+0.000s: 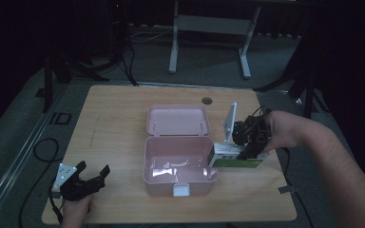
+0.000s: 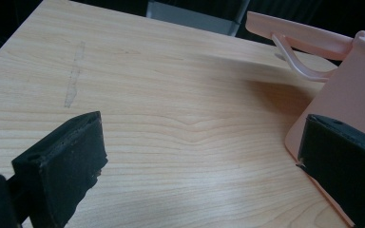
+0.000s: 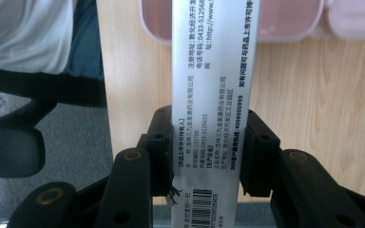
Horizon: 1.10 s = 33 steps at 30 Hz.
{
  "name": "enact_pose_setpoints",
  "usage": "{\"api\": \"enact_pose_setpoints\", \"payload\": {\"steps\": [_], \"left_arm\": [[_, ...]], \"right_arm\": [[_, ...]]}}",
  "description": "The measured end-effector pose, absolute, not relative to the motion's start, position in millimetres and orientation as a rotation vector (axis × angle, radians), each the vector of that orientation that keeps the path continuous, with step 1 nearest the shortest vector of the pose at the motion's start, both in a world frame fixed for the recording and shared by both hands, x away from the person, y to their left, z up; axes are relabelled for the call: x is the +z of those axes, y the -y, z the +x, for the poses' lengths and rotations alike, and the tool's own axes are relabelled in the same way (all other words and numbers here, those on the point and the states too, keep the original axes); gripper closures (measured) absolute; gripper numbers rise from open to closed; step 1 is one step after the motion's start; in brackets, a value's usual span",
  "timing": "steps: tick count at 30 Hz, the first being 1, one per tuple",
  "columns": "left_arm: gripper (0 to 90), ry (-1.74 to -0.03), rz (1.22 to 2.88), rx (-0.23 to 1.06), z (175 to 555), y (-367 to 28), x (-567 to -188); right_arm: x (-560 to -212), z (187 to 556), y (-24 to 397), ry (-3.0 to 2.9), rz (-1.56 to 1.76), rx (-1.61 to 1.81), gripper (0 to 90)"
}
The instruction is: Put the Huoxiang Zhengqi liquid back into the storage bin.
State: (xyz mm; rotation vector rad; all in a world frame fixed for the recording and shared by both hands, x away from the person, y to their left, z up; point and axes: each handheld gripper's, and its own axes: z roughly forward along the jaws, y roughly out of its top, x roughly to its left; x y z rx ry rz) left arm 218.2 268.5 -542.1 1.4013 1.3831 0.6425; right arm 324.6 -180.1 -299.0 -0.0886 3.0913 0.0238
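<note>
While my right gripper is clamped on a small white and green carton, the jaws pinch its two narrow sides, as the right gripper view shows with the printed white face running straight out from between them. The carton lies flat on the wooden table just beside the right wall of the open pink box, its near end touching or almost touching that wall. Its long axis runs across the table, one end pointing at the box and the other toward the table's right edge. My left gripper rests at the near left corner, jaws spread wide and holding nothing; in the left gripper view its pads bracket bare wood, with the box's pink side just behind the right pad.
</note>
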Motion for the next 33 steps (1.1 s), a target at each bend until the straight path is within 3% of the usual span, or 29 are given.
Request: {"api": "enact_pose_setpoints", "payload": {"steps": [33], "left_arm": [[2.3, -1.380, 1.396, 0.639, 218, -270, -542]], "right_arm": [[-305, 325, 98, -3.119, -0.223, 0.049, 62.2]]}}
